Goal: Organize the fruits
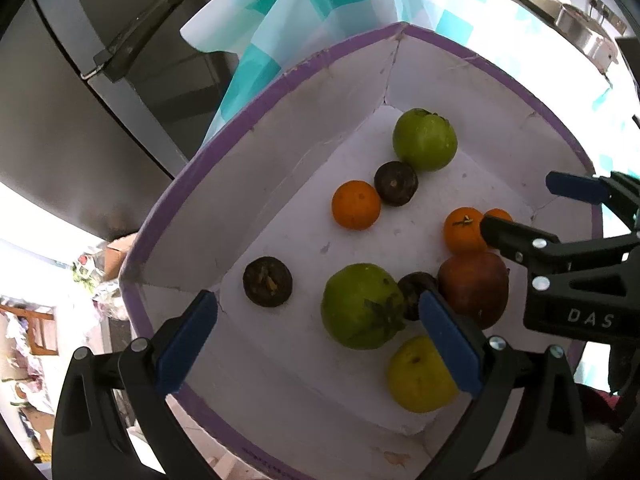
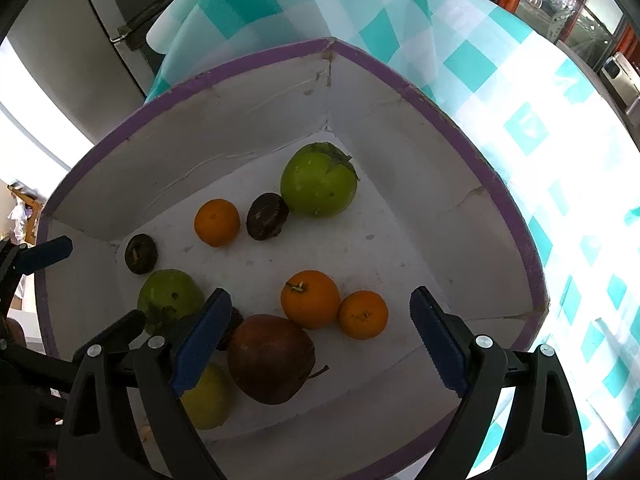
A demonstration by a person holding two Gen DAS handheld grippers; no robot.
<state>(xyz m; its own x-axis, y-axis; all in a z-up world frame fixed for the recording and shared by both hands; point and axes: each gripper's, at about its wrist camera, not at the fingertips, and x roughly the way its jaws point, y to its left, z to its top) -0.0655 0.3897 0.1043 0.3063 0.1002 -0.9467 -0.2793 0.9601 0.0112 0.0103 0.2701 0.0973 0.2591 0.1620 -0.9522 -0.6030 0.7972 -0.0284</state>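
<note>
A white box with a purple rim (image 1: pixel 248 124) (image 2: pixel 504 196) holds several fruits. Two green fruits (image 1: pixel 425 139) (image 1: pixel 362 306), oranges (image 1: pixel 355 205) (image 2: pixel 310 299) (image 2: pixel 363 314), dark round fruits (image 1: pixel 267 281) (image 2: pixel 267 216), a red apple (image 2: pixel 272 359) and a yellow fruit (image 1: pixel 418 376) lie on its floor. My left gripper (image 1: pixel 316 344) is open and empty, above the near green fruit. My right gripper (image 2: pixel 320 340) is open and empty, above the red apple and the oranges. It also shows at the right of the left wrist view (image 1: pixel 520 208).
The box stands on a teal and white checked tablecloth (image 2: pixel 520 92). A grey fridge (image 1: pixel 80 112) stands to the left beyond the table edge. Kitchen items (image 1: pixel 580 28) sit at the far right.
</note>
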